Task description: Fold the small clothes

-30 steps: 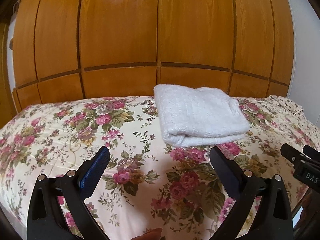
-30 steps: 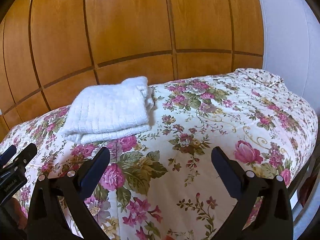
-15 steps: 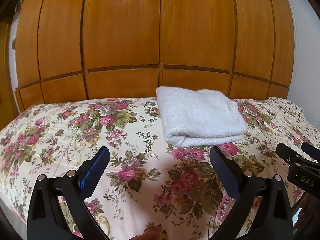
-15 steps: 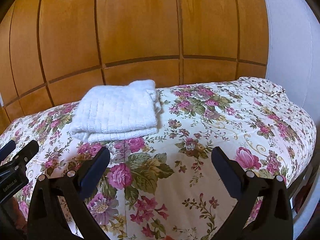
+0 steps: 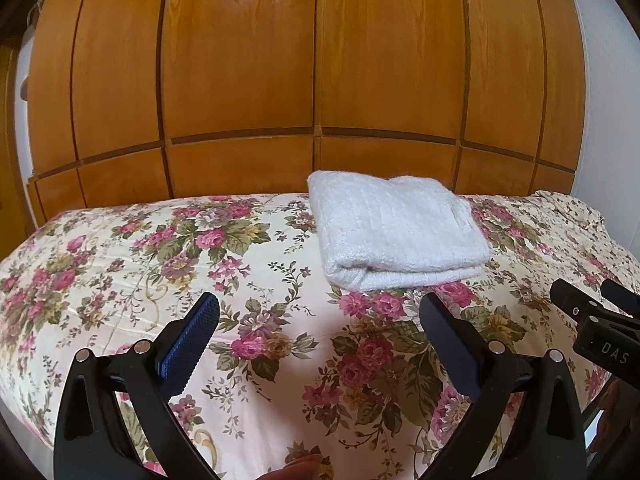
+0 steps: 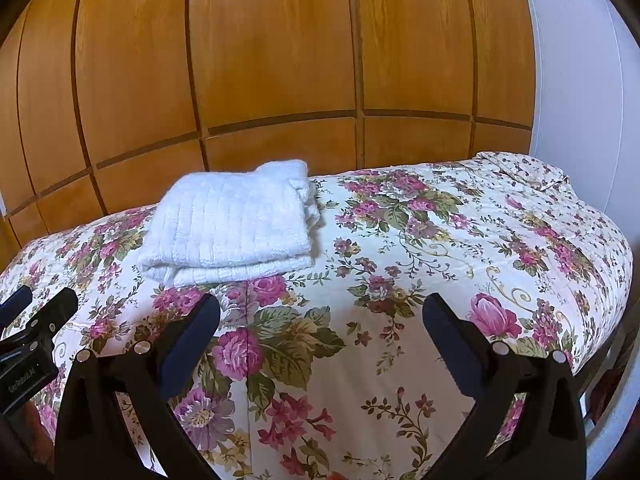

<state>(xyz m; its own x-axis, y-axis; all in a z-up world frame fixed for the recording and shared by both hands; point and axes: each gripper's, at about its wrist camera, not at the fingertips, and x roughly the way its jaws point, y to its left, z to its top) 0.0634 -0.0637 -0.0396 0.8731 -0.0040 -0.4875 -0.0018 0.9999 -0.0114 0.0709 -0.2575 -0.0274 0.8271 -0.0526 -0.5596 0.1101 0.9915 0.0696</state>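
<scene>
Toward the far edge of the bed: the folded white garment (image 5: 396, 232) lies flat on the floral bedspread (image 5: 248, 288), close to the wooden wardrobe (image 5: 312, 64) behind it.
Left claw: the left claw (image 5: 320, 316) is spread wide and holds nothing; it hangs over the near part of the bed, apart from the garment.
Right claw: the right claw (image 6: 320, 316) is likewise spread wide and empty, near the bed's near edge.
Progress: judging by the neat stack, the fold looks finished or nearly so.
Risk, layers: a grip on only the top layer would probably peel the stack open; cause, the loose ends bunched at one side.
Risk, bedspread: a low approach could pinch the soft bedspread along with the garment and drag both.
Risk, collision: the two claws sit side by side, so a crossing reach might knock them together.
Left view only: the rolled fold along the garment's near edge, and the bed's left end.
Right view only: the stacked loose ends (image 6: 306, 196) on the garment's right side, the bed's right corner and the white wall (image 6: 576, 72).
</scene>
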